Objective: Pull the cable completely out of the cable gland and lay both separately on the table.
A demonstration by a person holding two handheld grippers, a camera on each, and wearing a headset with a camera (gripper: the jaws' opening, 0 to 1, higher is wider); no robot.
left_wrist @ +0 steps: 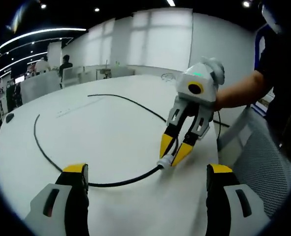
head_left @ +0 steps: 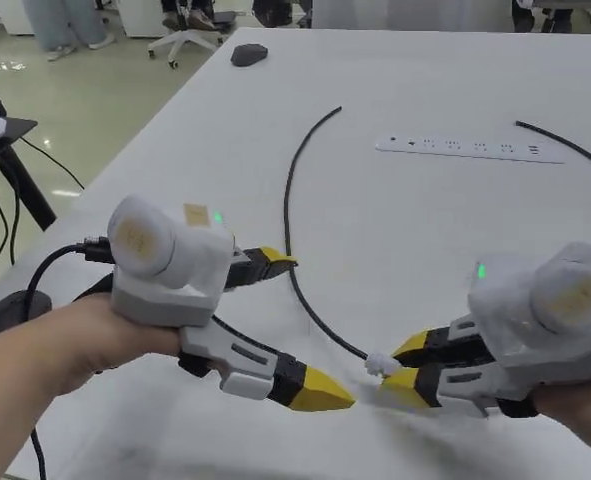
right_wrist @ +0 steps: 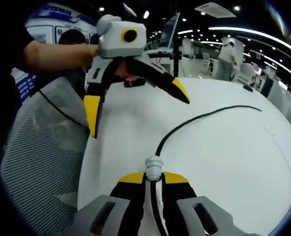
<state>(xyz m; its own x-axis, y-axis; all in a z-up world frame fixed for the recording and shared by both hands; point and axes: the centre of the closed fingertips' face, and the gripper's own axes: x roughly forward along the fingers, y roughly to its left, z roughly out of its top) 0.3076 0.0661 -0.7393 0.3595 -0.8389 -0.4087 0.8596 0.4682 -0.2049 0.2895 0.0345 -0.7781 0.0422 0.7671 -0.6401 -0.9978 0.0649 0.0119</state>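
Note:
A black cable [head_left: 288,215] curves across the white table [head_left: 425,230] and ends in a small white cable gland [head_left: 381,364] near the front edge. My right gripper [head_left: 407,367] is shut on the gland, which pokes out beyond its yellow tips [right_wrist: 154,168]. A short piece of cable runs back between its jaws. My left gripper [head_left: 299,326] is held wide open just left of the gland, with the cable passing between its jaws and untouched. In the left gripper view, the right gripper [left_wrist: 176,150] pinches the gland [left_wrist: 165,161] on the cable [left_wrist: 61,164]. The open left gripper [right_wrist: 138,105] hovers above the table.
A white power strip [head_left: 470,148] lies at the back right, with a second black cable [head_left: 575,150] beside it. A dark mouse [head_left: 249,54] sits at the far edge. The table's left edge drops to the floor. A mesh chair [left_wrist: 263,162] stands close to the table.

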